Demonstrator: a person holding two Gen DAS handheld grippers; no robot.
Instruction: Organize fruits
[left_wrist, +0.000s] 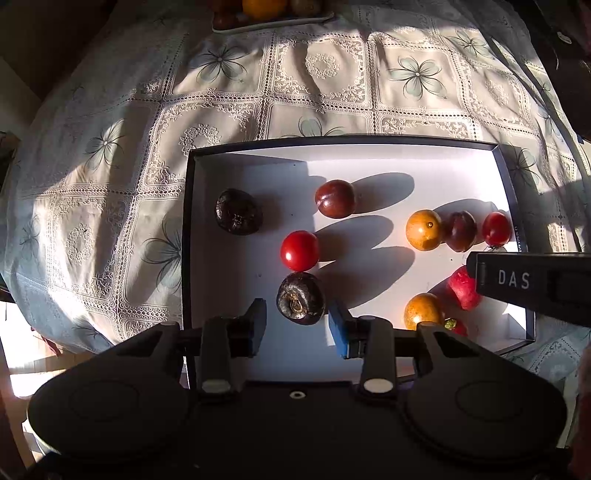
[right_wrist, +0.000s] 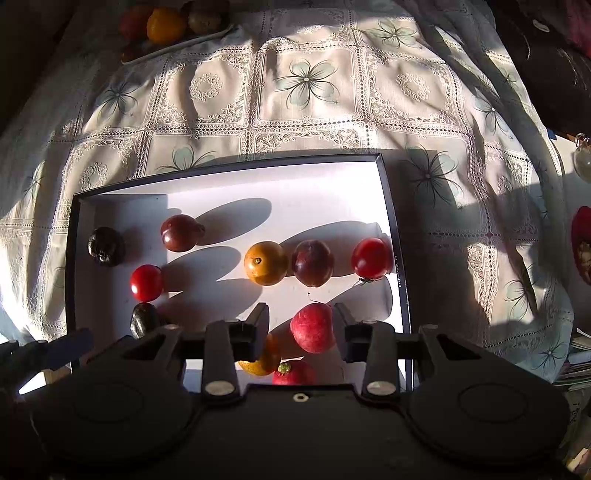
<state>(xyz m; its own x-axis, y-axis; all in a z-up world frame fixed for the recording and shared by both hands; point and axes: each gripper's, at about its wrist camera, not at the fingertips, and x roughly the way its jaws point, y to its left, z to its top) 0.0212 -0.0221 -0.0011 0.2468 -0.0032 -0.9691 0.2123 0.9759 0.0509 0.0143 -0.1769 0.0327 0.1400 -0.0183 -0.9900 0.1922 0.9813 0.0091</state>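
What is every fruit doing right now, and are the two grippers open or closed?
Left gripper: open, straddling a dark wrinkled fruit.
Right gripper: open, around a pink-red fruit.
Box: open, holding the fruits.
Red tomato: lying loose, touching the wrinkled fruit.
Orange fruit: resting beside a dark plum.
Far plate: piled with fruit.

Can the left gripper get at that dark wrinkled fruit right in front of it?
Probably yes: the left gripper is open, the dark wrinkled fruit sits just beyond its fingertips, nothing between; the red tomato touches it behind.
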